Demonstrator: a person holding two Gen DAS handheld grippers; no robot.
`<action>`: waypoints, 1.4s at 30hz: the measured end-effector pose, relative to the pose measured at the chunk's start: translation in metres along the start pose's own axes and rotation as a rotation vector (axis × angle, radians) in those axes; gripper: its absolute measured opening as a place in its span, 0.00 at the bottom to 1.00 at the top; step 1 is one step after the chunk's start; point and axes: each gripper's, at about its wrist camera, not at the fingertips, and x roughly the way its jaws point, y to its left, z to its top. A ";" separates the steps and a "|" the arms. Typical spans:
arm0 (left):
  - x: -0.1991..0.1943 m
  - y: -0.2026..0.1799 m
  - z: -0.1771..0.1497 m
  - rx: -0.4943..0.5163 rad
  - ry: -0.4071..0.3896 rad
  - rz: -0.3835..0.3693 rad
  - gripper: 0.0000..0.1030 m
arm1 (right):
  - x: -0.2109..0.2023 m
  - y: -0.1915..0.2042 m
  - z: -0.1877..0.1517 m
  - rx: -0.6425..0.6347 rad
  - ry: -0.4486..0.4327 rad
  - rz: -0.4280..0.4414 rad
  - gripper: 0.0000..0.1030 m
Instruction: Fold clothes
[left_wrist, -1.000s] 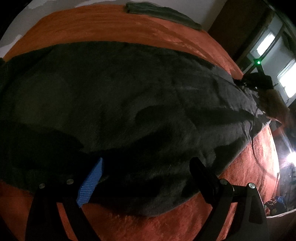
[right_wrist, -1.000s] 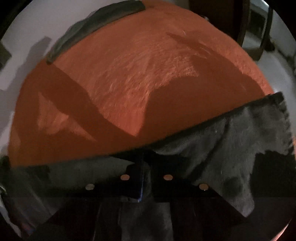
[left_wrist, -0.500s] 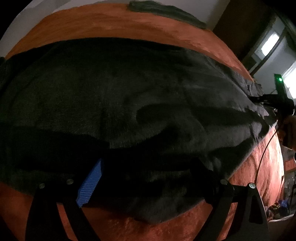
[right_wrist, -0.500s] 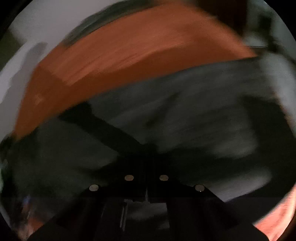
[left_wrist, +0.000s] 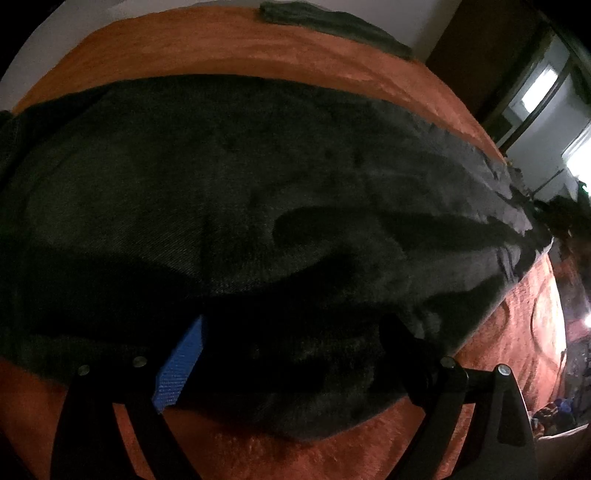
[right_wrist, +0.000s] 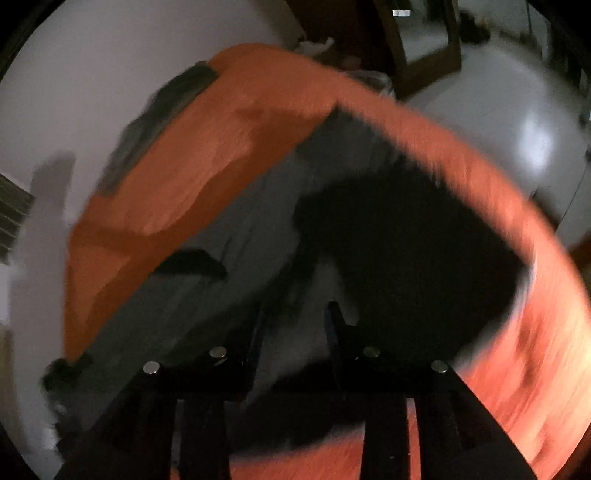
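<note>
A large dark grey garment (left_wrist: 258, 177) lies spread flat across an orange bed cover (left_wrist: 229, 48). My left gripper (left_wrist: 291, 343) stands open over the garment's near edge. Its blue-padded finger (left_wrist: 181, 365) and its black finger (left_wrist: 399, 339) are far apart, with loose cloth lying between them. In the blurred right wrist view the same garment (right_wrist: 236, 236) runs away along the bed. My right gripper (right_wrist: 295, 325) is low over it with its jaws parted and nothing pinched between them.
A folded grey cloth (left_wrist: 332, 26) sits at the far edge of the bed by the white wall, also seen in the right wrist view as a grey cloth (right_wrist: 166, 110). Grey floor (right_wrist: 517, 122) and dark wooden furniture (right_wrist: 424, 40) lie beyond the bed's right side.
My right gripper was shut on the garment's edge; it has swung round fast and its jaws have parted, letting the cloth go. The left gripper has stayed open and edged slightly forward.
</note>
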 end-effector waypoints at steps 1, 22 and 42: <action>-0.001 0.000 -0.001 0.000 0.001 0.004 0.92 | -0.005 -0.006 -0.011 0.033 -0.001 0.023 0.31; -0.021 0.026 -0.006 -0.114 0.007 -0.033 0.92 | -0.034 -0.106 -0.031 0.272 -0.258 0.043 0.49; -0.048 0.056 0.028 -0.199 -0.077 -0.076 0.92 | -0.060 0.249 -0.173 -0.975 -0.410 -0.182 0.07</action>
